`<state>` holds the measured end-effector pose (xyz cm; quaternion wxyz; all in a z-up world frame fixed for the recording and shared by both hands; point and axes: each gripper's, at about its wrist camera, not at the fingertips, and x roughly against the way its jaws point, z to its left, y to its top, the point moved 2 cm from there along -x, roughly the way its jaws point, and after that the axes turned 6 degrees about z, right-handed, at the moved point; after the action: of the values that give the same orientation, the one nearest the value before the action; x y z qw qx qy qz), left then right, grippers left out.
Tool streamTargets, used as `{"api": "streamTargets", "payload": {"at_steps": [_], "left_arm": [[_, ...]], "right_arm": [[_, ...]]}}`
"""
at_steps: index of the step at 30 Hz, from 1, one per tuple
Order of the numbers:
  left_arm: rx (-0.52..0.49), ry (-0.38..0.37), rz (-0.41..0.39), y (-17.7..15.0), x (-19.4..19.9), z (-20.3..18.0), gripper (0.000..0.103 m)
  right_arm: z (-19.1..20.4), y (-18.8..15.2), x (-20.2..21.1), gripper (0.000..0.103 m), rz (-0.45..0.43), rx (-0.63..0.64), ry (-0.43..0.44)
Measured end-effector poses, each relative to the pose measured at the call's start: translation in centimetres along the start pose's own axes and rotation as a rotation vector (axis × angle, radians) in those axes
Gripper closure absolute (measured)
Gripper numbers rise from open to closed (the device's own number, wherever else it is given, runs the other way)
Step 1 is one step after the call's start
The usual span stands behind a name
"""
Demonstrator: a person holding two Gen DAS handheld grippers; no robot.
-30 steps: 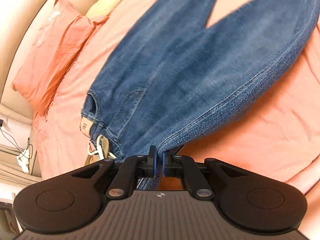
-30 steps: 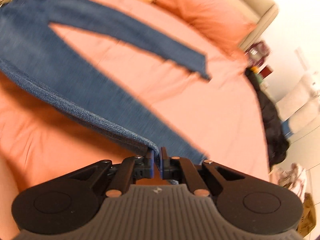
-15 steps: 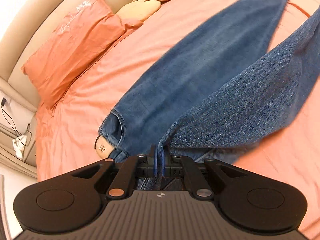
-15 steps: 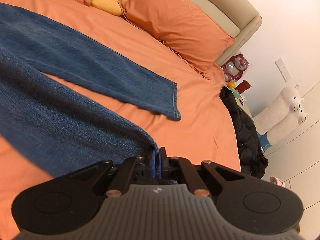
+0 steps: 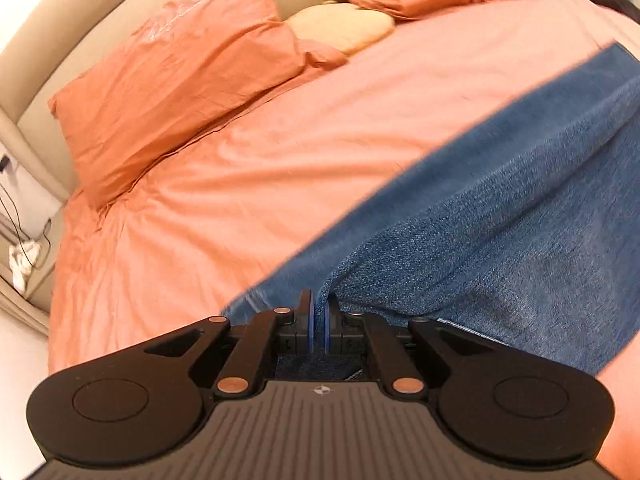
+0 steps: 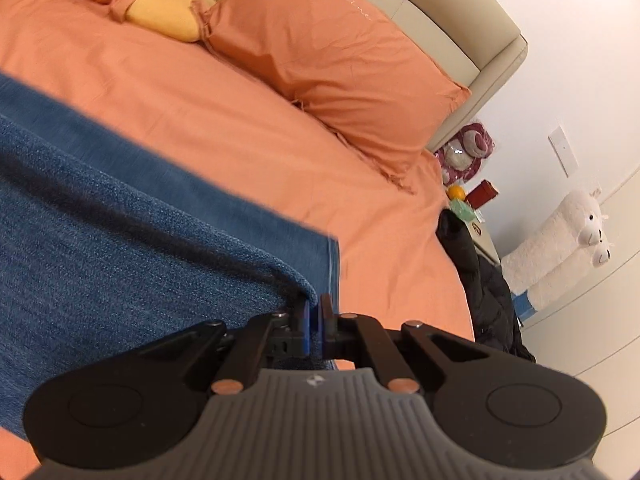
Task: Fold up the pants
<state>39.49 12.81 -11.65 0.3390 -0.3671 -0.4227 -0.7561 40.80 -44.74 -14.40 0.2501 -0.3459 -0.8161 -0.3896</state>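
Left wrist view: the blue denim pants (image 5: 500,216) were clamped in the closed left gripper (image 5: 319,314) over the orange bedsheet (image 5: 240,184); their far hem fold was pinched by the right gripper (image 6: 314,312).

Bed (image 6: 280,128) covered by an orange sheet. Blue jeans (image 6: 100,240) were spread across it. Two orange pillows (image 6: 340,60) and a yellow cushion (image 6: 168,12) were propped at the beige headboard (image 6: 460,32).

Pants (image 5: 520,216) — coarse denim (matt); smooth cotton sheet (image 5: 280,152)
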Motion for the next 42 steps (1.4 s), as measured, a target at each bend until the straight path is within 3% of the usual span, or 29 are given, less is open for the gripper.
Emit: {"api": "streamTargets", "payload": {"at_steps": [5,11,14,18,20,24,28,33,36,38,39,40,42], "left_arm": [[0.066,-0.018,0.067,2.3,-5.5,1.3,0.098],[0.072,-0.066,0.126,1.8,-10.7,1.2,0.098],[0.095,-0.069,0.079,0.9,-10.2,1.5,0.098],[0.132,-0.041,-0.062,-0.7,-5.5,1.8,0.098],[0.134,-0.027,-0.096,-0.9,-3.6,2.1,0.098],[0.134,-0.025,-0.068,0.5,-4.7,3.1,0.098],[0.127,-0.055,0.001,1.8,-8.2,2.8,0.097],[0.109,-0.082,0.012,2.0,-11.2,2.6,0.096],[0.099,-0.063,0.014,2.1,-12.0,2.6,0.076],[0.120,-0.042,0.004,2.3,-12.1,2.9,0.055],[0.139,-0.041,-0.002,2.4,-12.0,3.3,0.038],[0.157,-0.048,-0.010,2.4,-11.7,3.7,0.032],[0.179,-0.061,-0.016,2.3,-10.9,4.6,0.032]], "right_arm": [[1.8,5.5,-5.4,0.103,0.044,0.035,-0.023],[5.3,7.2,-11.2,0.103,0.117,0.114,-0.035],[5.9,6.9,-12.0,0.103,0.122,0.131,-0.043],[5.2,6.1,-9.3,0.103,0.059,0.159,-0.097],[4.3,6.0,-7.8,0.103,0.035,0.154,-0.116],[3.5,8.2,-8.5,0.103,0.032,0.123,-0.119],[6.1,9.8,-12.1,0.103,0.114,0.152,-0.142],[8.6,9.8,-15.2,0.103,0.179,0.201,-0.156],[8.7,9.7,-16.2,0.103,0.197,0.174,-0.141],[8.8,9.6,-16.6,0.103,0.208,0.160,-0.126],[8.8,9.7,-16.7,0.102,0.215,0.152,-0.117],[8.7,9.7,-16.6,0.096,0.214,0.137,-0.102],[8.4,9.9,-15.8,0.068,0.200,0.107,-0.089]]}}
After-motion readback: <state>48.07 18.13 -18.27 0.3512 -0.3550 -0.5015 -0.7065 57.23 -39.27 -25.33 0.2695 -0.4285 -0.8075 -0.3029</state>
